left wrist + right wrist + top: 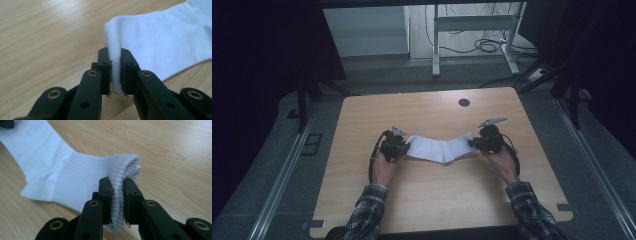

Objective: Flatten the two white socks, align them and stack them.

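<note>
A white sock [439,147] is stretched between my two grippers over the middle of the wooden table [432,200]. My left gripper [404,147] is shut on the sock's smooth toe end [115,72], the cloth pinched between both pads. My right gripper [472,143] is shut on the ribbed cuff [117,205], whose folded layers bulge out above and below the pads. The heel [444,159] sags toward the person. In the right gripper view the foot of the sock [32,147] runs off to the upper left.
A dark round hole [464,102] sits in the table near its far edge. Beyond the table stand a metal desk frame [472,30] and loose cables [489,45] on the floor. Both plaid sleeves [367,210] come in from the near edge.
</note>
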### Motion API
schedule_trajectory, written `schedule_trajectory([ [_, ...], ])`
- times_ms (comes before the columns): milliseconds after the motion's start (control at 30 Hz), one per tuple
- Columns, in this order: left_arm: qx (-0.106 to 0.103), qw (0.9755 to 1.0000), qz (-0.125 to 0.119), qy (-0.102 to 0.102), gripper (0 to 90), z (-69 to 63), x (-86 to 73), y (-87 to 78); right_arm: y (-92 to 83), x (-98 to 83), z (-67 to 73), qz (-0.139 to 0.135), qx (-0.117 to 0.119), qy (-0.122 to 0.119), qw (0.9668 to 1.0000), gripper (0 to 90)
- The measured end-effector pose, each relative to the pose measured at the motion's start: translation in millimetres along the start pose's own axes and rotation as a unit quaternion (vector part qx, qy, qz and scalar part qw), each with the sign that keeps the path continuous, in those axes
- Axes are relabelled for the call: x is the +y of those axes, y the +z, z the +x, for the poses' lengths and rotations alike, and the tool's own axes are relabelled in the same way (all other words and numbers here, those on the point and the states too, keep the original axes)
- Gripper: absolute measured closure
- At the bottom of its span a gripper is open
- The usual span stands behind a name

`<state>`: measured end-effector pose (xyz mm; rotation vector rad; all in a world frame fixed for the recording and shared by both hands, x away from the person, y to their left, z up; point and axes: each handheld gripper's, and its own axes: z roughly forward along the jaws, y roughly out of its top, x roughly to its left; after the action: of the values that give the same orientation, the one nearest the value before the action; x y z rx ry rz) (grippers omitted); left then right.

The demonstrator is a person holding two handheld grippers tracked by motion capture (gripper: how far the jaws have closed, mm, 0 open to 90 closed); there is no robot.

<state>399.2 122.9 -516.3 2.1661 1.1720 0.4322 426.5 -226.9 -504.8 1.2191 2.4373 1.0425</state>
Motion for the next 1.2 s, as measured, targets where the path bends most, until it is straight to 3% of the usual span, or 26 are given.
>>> schedule_trajectory([
  [333,0.006,0.9998,0.019,0.002,76.5,0.4,-7.1,11.0,17.7,-10.6,-3.5,0.015,-0.011,-0.002,0.9998,72.1],
  [433,0.007,0.9999,0.010,-0.006,73.4,1.1,-8.4,11.7,17.4,-11.0,-4.7,0.013,-0.014,0.000,0.9998,67.0],
  [567,0.014,0.9998,-0.006,-0.014,62.9,2.0,-7.5,8.5,15.3,-10.5,-3.7,0.009,-0.025,-0.006,0.9996,56.7],
  [833,-0.006,0.9994,-0.024,-0.025,44.6,1.1,-4.6,3.8,11.3,-8.3,-2.3,0.000,-0.020,-0.007,0.9998,42.4],
  [1200,-0.034,0.9985,-0.035,-0.026,32.0,-3.6,-4.2,-5.1,-0.8,-5.5,6.6,-0.012,-0.018,-0.014,0.9997,33.6],
])
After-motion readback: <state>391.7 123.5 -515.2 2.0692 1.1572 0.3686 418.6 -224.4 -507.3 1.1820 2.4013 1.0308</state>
